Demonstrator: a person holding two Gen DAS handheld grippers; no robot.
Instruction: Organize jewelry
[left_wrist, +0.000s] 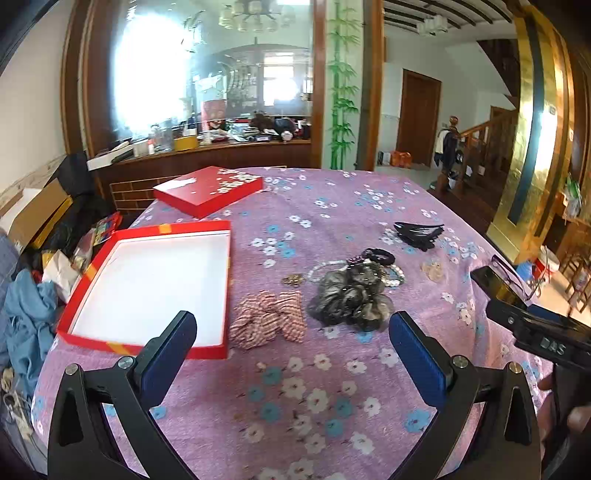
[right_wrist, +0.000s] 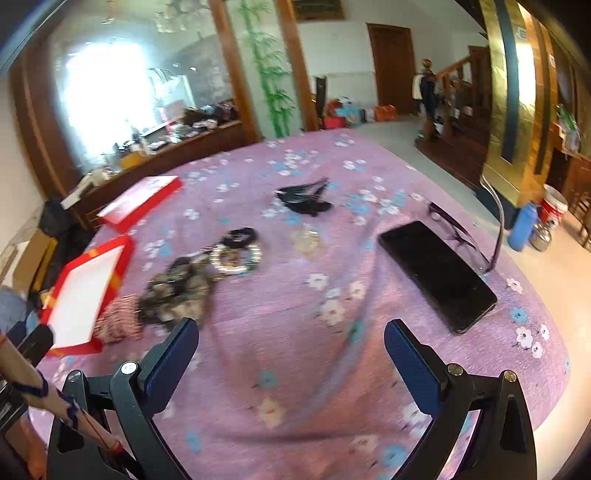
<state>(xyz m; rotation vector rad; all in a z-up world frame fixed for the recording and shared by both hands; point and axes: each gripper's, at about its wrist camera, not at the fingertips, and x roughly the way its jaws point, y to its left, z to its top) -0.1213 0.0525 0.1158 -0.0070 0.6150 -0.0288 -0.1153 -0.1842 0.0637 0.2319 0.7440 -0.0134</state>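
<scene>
An open red box with a white inside lies at the table's left; it also shows in the right wrist view. Right of it lie a striped pink scrunchie, a dark scrunchie, bead bracelets, a black hair tie and a black hair claw. My left gripper is open and empty above the cloth, just in front of the scrunchies. My right gripper is open and empty, right of the pile.
The red box lid lies at the far left of the purple flowered tablecloth. A black phone and glasses lie at the right. Clutter sits on the floor to the left.
</scene>
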